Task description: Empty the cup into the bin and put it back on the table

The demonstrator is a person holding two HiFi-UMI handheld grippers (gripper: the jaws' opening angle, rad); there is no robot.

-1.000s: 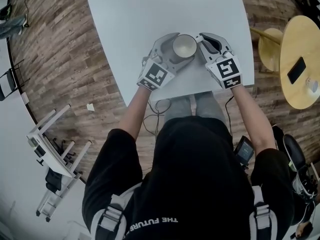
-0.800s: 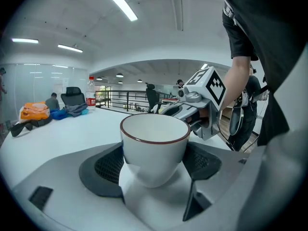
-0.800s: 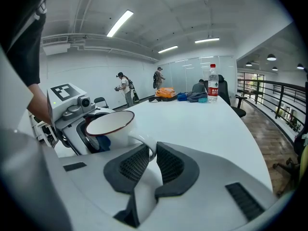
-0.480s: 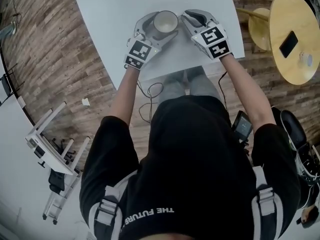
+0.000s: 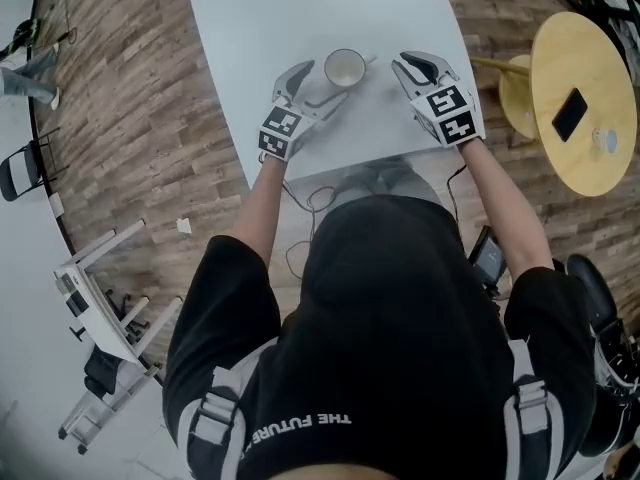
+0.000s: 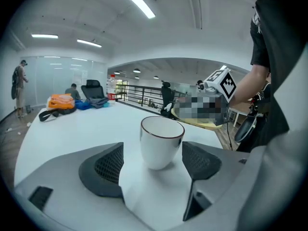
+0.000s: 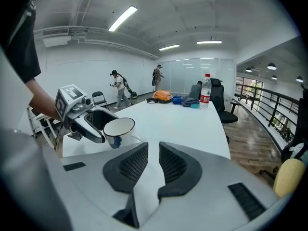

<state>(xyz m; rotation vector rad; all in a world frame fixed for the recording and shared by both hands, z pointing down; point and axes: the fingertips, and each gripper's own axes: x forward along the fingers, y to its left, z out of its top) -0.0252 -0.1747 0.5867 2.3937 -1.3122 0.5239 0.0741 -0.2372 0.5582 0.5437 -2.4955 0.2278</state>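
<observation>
I'm finishing the set-down: cup standing on desk, left hand-held gripper spread clear of it, right hand-held gripper just parting its jaws, empty; next backing off carefully

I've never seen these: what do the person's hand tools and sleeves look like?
The left gripper and right gripper are light grey shells with dark meshed pads and a cube of black-and-white square markers. The sleeves are short and black. The right gripper's jaws have just been opening, nothing between them.

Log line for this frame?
white ceramic cup: upright on white table | left gripper: jaws open, clear of cup | right gripper: empty, jaws just opening
</observation>
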